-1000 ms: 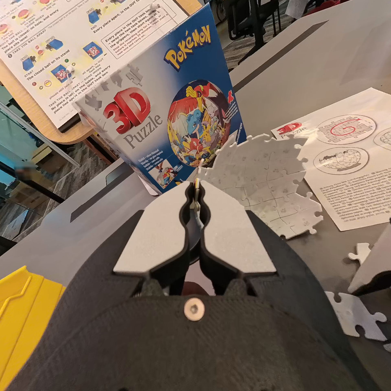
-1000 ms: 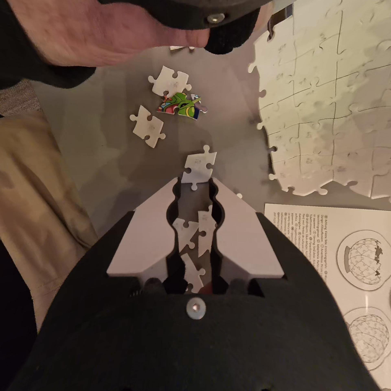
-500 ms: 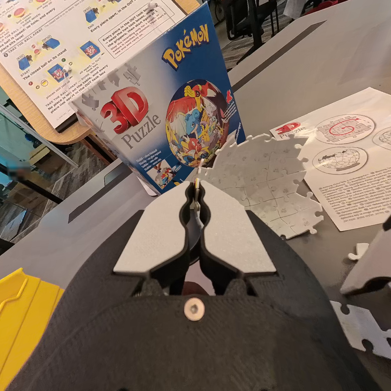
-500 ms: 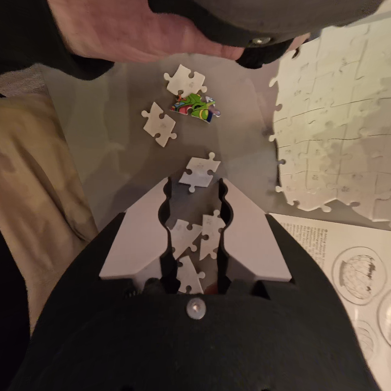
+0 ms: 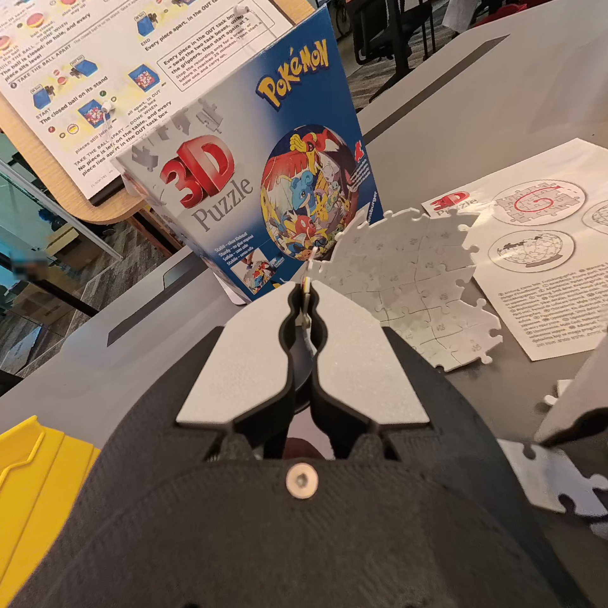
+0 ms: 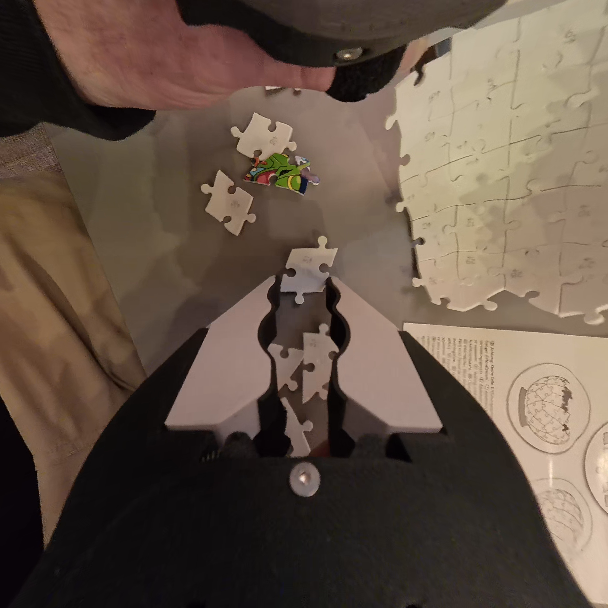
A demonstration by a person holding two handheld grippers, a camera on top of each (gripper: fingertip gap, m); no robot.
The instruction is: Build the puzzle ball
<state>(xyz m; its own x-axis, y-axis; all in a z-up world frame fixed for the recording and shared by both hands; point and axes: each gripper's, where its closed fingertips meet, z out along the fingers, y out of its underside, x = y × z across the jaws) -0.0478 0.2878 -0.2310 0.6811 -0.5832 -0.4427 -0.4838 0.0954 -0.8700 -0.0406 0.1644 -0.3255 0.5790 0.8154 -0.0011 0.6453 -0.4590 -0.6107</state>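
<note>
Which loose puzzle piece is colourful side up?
The green piece between two white-backed pieces. Every other loose piece shows its plain white back.

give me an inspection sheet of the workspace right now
Surface: grey table.
Job's things: joined shell, white side up; loose pieces, one colour side up.
Clutter: puzzle box upright; leaflet; yellow bin.
Grippers: left gripper shut on an edge-on piece; right gripper open over a white piece.
Cables: nothing seen.
Surroundings: instruction poster, chairs, a hand.
</note>
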